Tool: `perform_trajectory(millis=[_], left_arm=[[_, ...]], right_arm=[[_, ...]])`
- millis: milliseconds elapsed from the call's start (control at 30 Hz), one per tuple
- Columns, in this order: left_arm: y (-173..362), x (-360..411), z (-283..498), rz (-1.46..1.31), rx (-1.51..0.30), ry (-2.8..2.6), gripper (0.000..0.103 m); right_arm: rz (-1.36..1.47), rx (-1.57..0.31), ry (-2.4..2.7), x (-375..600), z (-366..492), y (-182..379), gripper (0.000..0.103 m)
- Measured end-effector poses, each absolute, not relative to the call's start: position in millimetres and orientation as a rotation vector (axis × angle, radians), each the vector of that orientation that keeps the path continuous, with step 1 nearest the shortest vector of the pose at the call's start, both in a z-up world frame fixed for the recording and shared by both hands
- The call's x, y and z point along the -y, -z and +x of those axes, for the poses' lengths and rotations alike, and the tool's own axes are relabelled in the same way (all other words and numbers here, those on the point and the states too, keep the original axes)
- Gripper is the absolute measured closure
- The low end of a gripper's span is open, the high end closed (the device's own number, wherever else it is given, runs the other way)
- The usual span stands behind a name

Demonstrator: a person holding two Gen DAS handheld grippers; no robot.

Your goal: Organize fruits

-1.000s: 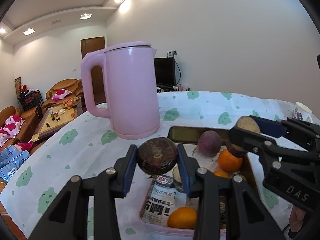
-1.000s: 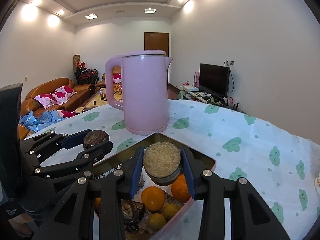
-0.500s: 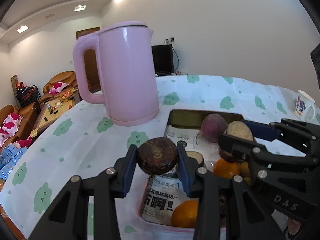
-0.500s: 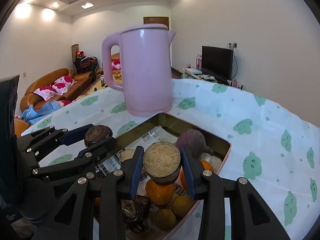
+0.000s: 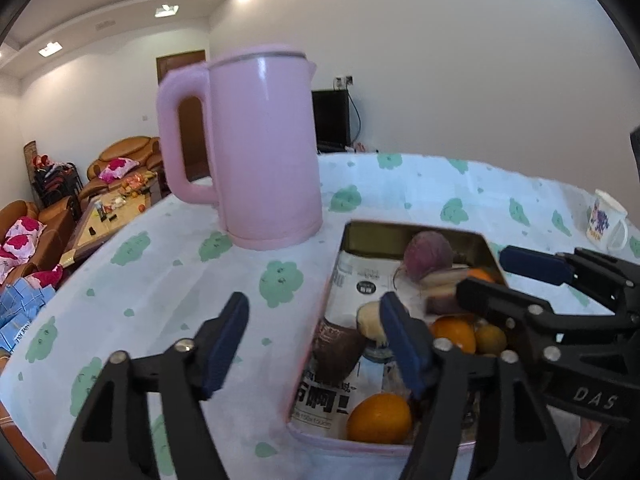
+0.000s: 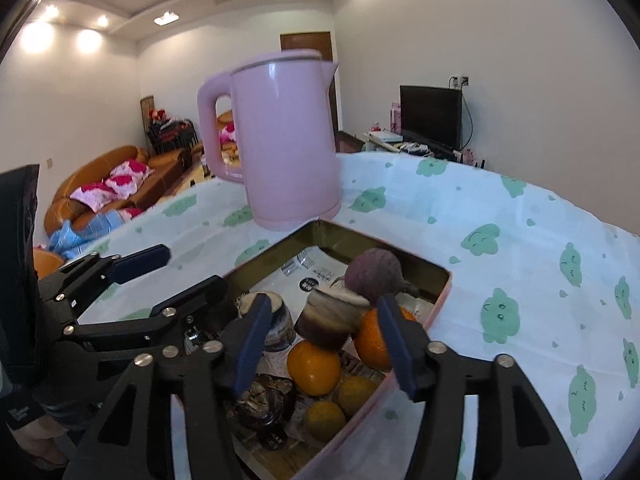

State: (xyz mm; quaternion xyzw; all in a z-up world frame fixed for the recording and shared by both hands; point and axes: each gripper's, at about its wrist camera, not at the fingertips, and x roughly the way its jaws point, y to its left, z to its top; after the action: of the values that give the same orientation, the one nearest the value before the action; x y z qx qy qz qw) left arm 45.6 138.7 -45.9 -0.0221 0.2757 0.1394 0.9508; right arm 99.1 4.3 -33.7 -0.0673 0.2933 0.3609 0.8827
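Jaws of both grippers are opening: left gripper (image 5: 312, 330) with nothing between its pads, right gripper (image 6: 326, 336) around a cut brown fruit (image 6: 326, 322) over the tray (image 6: 438, 300), pads clear of it.

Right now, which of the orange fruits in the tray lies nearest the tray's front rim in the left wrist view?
The orange alone at the near corner of the tray; the other oranges sit farther back, beside the right gripper.

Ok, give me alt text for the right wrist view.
The right gripper, jaws opening, hangs over a pink tray of oranges, with a cut brown piece between its pads. The left gripper is beside it; a pink kettle stands behind.
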Motion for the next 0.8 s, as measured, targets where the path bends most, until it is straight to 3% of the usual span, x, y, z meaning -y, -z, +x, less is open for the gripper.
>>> perform_trajectory(millis=[267, 400, 800], left_arm=[[25, -131, 31, -0.038, -0.490, -0.281, 0.023], [20, -126, 26, -0.031, -0.470, -0.285, 0.013], [13, -113, 23, -0.008, -0.453, -0.278, 0.009]], right_arm=[[-0.146, -0.540, -0.720, 13, 81, 17, 0.039], [-0.147, -0.523, -0.698, 22, 76, 13, 0.039], [-0.136, -0.449, -0.603, 51, 66, -4, 0.032]])
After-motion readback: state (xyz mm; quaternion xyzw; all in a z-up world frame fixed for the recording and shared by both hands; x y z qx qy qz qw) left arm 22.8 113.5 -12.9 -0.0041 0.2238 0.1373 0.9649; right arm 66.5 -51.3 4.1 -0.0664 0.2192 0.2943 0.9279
